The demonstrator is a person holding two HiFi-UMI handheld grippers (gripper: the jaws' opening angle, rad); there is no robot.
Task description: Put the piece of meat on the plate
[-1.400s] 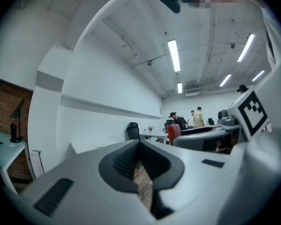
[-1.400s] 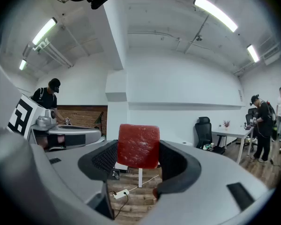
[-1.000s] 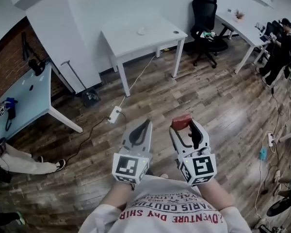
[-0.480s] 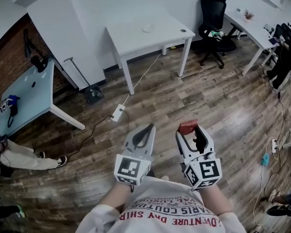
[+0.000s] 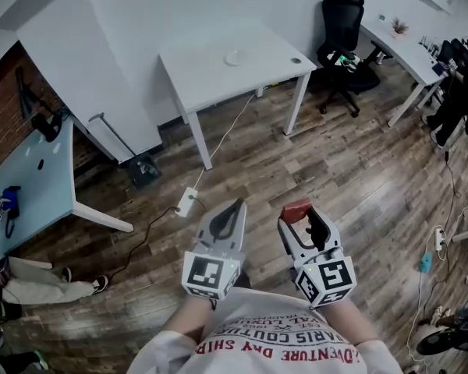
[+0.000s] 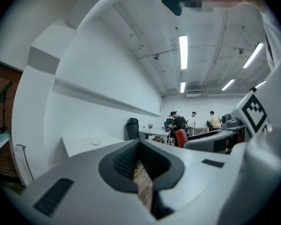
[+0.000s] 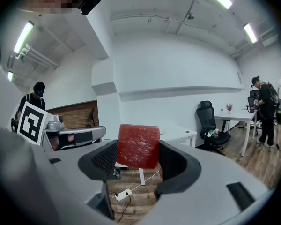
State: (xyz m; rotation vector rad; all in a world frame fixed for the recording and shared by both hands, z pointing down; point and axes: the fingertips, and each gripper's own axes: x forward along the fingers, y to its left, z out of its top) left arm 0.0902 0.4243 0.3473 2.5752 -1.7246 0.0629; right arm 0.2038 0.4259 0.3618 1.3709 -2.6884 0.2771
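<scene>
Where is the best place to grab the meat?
Probably its two straight sides, coming in from its near end, as the right gripper holds it now. The meat is a squarish block, so flat jaws sit flush against those sides.

White table on wooden plank floor

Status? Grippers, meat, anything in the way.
Right gripper shut on the piece of meat, in the air. Left gripper shut, empty. Likely plate on white table ahead; power strip on the floor between.
</scene>
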